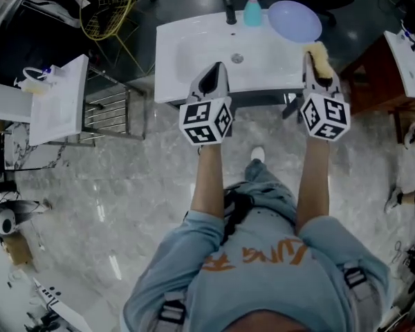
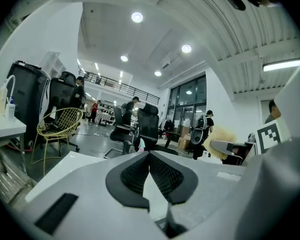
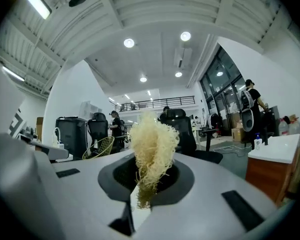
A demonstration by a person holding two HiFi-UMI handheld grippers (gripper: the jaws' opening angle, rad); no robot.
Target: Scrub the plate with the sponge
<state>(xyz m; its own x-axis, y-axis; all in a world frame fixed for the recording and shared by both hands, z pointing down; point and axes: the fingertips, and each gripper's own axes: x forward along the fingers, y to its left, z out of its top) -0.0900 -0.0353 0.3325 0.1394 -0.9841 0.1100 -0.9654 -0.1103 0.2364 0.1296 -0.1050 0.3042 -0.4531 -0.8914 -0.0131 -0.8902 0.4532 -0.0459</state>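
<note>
The left gripper hangs over the front edge of the white sink surface, at about 7 o'clock from the drain. Its jaws are pressed together with nothing between them. The right gripper is clamped on a pale yellow, fibrous sponge, whose tuft sticks out past the jaw tips. The pale blue plate lies at the back of the surface, at 1 o'clock from the drain and 11 o'clock from the sponge, very near it. A teal bottle stands at the plate's 9 o'clock, beside the faucet.
</note>
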